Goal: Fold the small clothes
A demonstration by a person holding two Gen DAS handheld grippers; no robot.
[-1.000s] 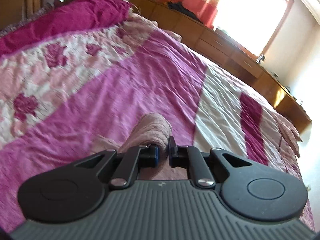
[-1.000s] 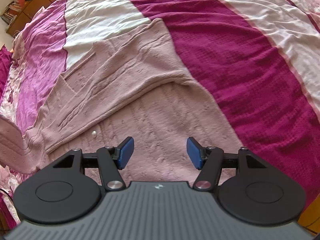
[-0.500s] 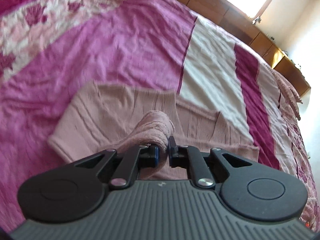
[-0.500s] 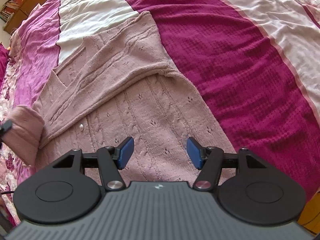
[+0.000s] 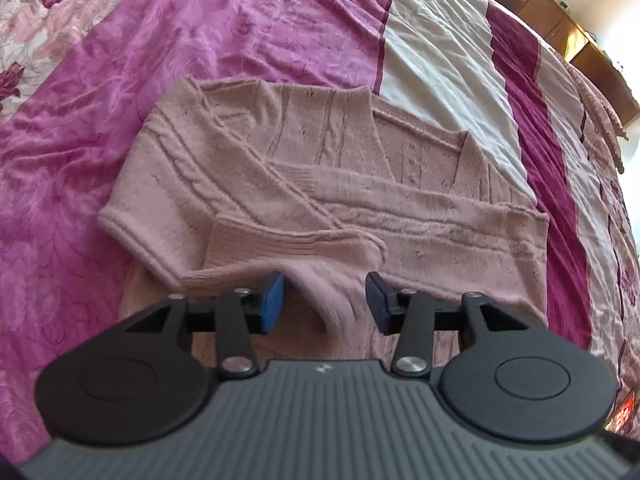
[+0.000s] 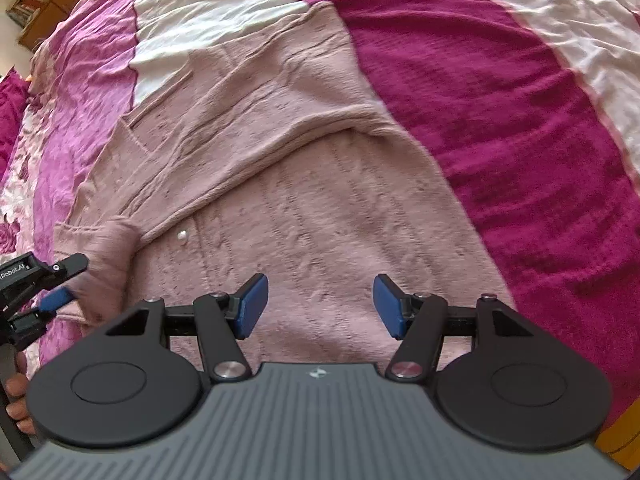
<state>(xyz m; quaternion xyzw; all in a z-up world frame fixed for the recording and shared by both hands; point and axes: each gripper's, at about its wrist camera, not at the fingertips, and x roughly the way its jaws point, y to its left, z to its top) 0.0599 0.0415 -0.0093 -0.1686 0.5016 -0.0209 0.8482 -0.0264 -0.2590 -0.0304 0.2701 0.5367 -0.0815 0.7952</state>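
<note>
A dusty-pink knitted cardigan [image 5: 320, 168] lies flat on the bed, both sleeves folded across its chest. It also shows in the right wrist view [image 6: 320, 184], with a white button [image 6: 182, 236] on its front. My left gripper [image 5: 326, 300] is open, its blue pads either side of a sleeve cuff [image 5: 332, 280] that lies loose between them. My left gripper also shows at the left edge of the right wrist view [image 6: 64, 284]. My right gripper [image 6: 320, 304] is open and empty, just above the cardigan's lower body.
The bed cover has magenta [image 6: 520, 120], white [image 5: 440, 64] and floral stripes [image 5: 36, 24]. Wooden furniture [image 5: 560, 20] runs along the far side of the bed. A shelf with books [image 6: 36, 0] stands at the far left of the right wrist view.
My left gripper carried the sleeve cuff over the cardigan, lowered it and opened, letting go. My right gripper stayed open and shifted slightly over the lower body.
</note>
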